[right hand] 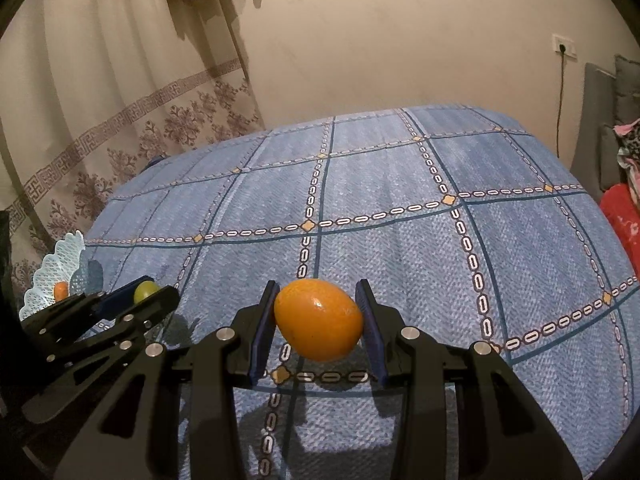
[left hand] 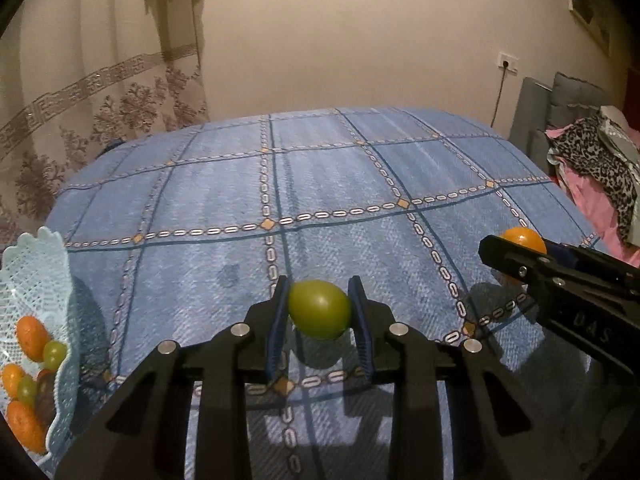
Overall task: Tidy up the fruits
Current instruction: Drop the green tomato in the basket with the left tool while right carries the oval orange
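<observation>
**2 fruits held above the cloth**

Our left gripper [left hand: 319,312] clamps a green fruit [left hand: 319,309] between both pads, lifted over the blue checked cloth [left hand: 320,184]. Our right gripper [right hand: 318,320] pinches an orange fruit [right hand: 319,319] the same way. The pale blue basket [left hand: 38,280] stands at the left edge, holding orange and green fruits.
</observation>
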Available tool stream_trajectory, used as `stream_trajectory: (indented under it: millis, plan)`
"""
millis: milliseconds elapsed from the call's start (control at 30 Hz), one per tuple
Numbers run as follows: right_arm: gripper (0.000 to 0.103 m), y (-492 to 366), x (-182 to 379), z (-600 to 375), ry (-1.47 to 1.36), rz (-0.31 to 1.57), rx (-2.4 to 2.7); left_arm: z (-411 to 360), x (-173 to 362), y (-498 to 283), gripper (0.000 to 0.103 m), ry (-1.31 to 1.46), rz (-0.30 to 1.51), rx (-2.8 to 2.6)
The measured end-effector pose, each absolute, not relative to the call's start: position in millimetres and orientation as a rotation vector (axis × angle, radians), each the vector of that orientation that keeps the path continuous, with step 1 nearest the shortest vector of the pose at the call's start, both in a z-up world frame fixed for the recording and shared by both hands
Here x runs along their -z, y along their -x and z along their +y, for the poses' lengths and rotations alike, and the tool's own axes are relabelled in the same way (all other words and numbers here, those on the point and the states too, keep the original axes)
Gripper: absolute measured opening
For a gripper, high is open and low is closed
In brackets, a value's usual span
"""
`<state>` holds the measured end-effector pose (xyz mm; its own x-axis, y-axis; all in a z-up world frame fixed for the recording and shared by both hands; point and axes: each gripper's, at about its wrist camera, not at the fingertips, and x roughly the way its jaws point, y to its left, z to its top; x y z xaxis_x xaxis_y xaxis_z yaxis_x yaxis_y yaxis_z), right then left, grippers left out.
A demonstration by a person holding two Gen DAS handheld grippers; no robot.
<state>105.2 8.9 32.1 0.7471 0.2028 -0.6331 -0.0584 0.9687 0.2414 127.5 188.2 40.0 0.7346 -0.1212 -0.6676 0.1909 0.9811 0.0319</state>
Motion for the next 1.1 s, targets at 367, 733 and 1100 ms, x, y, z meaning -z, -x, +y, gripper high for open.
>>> stream_trajectory:
  millis: [367,733,1100]
  plan:
    - [0.039,-102.3,-32.2,12.1,-0.201,0.697,-0.146,207.3,-48.7,-103.6,0.03,-0.081,0.689,0.093]
    - [0.039,-102.6,-31.7,23.5,-0.157,0.692,-0.122,226.0,-58.1,-77.5,0.03,-0.041,0.658,0.056]
    - [0.039,-79.5,-42.2,29.1,-0.223,0.702,-0.13,243.3,-70.4,-58.6,0.03,-0.013,0.618,0.046]
